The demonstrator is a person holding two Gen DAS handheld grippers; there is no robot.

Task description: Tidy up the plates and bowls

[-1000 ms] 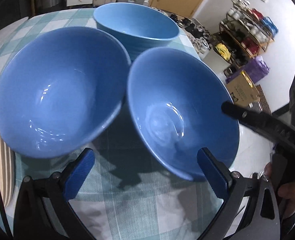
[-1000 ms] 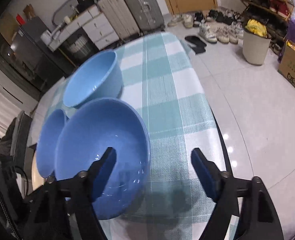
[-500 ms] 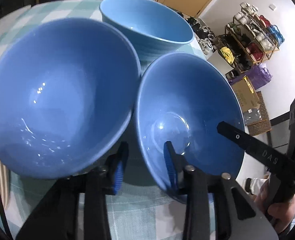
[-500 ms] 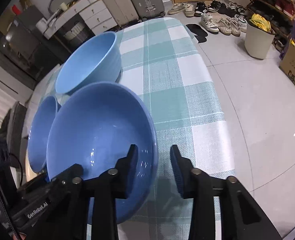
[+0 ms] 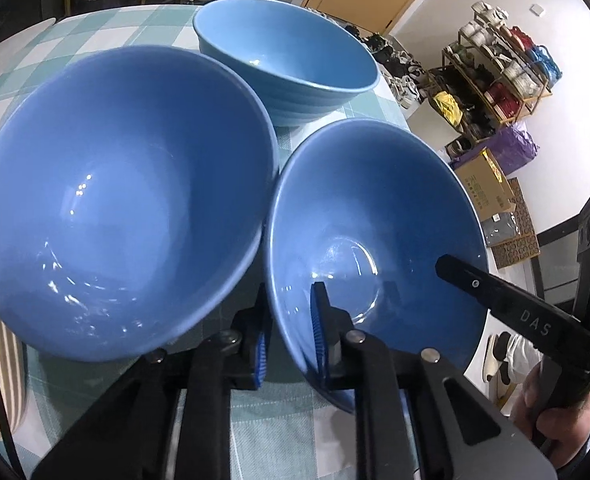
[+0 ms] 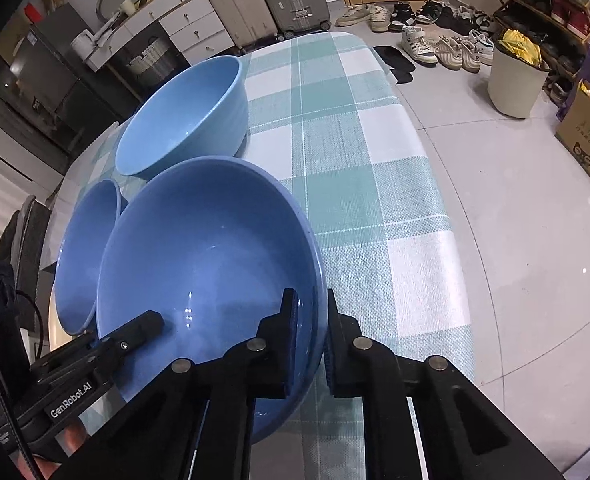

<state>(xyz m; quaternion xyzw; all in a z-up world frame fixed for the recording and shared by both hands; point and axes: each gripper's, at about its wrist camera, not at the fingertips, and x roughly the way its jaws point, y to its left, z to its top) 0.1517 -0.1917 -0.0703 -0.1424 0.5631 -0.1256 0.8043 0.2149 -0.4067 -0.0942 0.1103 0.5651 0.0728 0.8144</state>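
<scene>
— Where's the bowl?

— The dark blue bowl (image 5: 375,240) sits on the checked counter (image 6: 355,140). My left gripper (image 5: 289,334) is closing on its near rim; my right gripper (image 6: 309,344) is clenched on the far rim.

— Anything one-sided?

— Only my left view shows the striped plates (image 5: 9,364).

Left gripper (image 5: 289,328): jaws wide apart a second ago, now closing on near rim of right-hand bowl (image 5: 379,216), one pad inside, one outside, against wall. Right gripper (image 6: 310,328): open before, now clamped on same bowl's right rim, one pad inside, one outside. Both views draw nearer; bowls fill more of frame. Right gripper's finger, beyond rim earlier, now reaches over bowl's inside in left view.
</scene>
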